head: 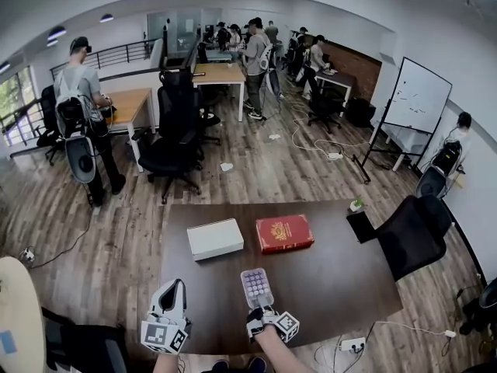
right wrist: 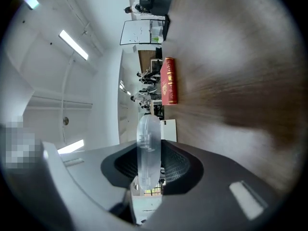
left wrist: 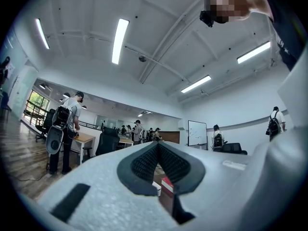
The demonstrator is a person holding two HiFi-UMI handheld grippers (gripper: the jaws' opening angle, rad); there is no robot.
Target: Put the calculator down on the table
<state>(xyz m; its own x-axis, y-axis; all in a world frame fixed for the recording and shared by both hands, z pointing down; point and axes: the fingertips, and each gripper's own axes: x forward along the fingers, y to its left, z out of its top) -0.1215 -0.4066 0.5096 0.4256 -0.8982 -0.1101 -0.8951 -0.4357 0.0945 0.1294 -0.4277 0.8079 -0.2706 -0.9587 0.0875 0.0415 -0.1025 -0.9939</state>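
Two grippers are at the table's (head: 342,274) near edge: the right gripper (head: 260,309) clamps the calculator (head: 257,287) keys-up over the tabletop, near of the red book (head: 284,232), while the left gripper (head: 177,284) is closed, empty.

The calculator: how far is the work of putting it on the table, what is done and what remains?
Done: the calculator is low over the dark table. In hand: the right hand-held gripper is shut on its near end; the left hand-held gripper is shut, empty. Left: lay it on the table, open the jaws, withdraw. Whether it touches already, I cannot tell.
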